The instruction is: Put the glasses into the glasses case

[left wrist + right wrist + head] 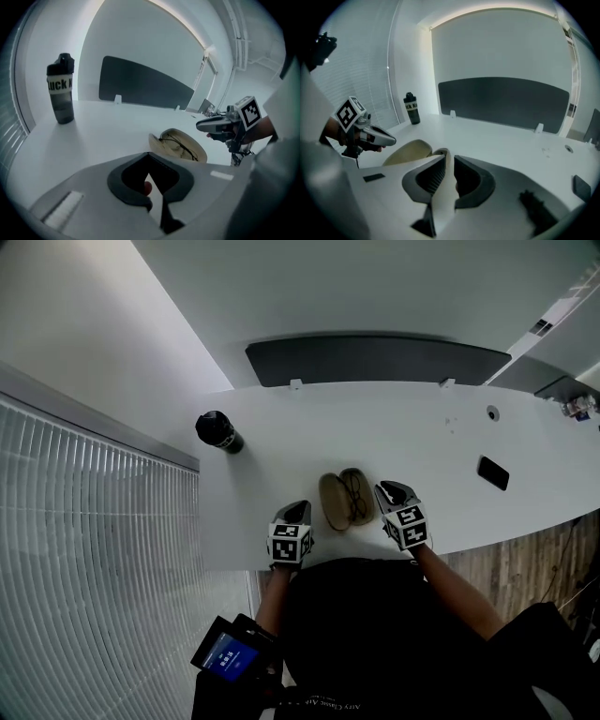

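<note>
My left gripper (pixel 296 510) and right gripper (pixel 392 489) are pale grey moulded shells with black ribbed pads (pixel 426 180) inside. Each carries a cube (pixel 290 544) of black-and-white square markers. I wear a plain black top (pixel 366 634) — nothing else of my clothing shows clearly.

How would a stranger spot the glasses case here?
On the long white table, look at the near edge, between the left tool and the right tool. The glasses case is the tan shell lying open with glasses inside, unlike the black bottle.

White table (pixel 394 427), black bottle (pixel 217 431), open glasses case (pixel 333 504), phone (pixel 493 472)
</note>
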The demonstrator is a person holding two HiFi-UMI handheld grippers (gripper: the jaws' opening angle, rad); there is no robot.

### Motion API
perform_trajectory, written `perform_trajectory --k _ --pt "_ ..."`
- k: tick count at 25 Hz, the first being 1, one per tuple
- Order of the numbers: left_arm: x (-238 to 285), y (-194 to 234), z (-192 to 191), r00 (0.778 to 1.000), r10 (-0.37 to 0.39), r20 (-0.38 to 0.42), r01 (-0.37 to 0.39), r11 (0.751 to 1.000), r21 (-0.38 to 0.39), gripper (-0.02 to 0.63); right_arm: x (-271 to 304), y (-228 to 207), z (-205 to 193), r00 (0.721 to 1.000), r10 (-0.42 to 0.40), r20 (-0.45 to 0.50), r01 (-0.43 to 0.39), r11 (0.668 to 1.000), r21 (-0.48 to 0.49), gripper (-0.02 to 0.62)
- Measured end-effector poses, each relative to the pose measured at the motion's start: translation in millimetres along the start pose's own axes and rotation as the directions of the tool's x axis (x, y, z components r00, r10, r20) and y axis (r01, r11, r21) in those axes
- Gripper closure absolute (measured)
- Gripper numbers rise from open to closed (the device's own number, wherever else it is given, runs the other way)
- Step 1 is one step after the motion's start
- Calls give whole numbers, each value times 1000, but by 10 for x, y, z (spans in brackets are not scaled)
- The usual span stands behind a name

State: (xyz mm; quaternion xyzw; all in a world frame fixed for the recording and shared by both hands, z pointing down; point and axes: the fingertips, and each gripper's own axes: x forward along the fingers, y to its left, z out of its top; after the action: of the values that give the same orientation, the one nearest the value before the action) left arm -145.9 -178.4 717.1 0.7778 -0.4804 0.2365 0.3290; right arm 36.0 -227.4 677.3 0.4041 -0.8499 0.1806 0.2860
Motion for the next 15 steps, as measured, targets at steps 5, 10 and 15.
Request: perform_trajectory --k 5,10,15 --pt "186 -85 -260 995 -44 -91 44 999 -3 598 153 -130 -313 989 -71 -129 76 996 38 534" --pt "283 -255 -307 984 -119 -136 123 992 27 598 243 -7 -408 979 -34 -199 39 999 23 534" --pt "254 -383 -132 980 -156 -121 166 983 75 598 239 29 -442 983 -4 -184 15 998 58 535"
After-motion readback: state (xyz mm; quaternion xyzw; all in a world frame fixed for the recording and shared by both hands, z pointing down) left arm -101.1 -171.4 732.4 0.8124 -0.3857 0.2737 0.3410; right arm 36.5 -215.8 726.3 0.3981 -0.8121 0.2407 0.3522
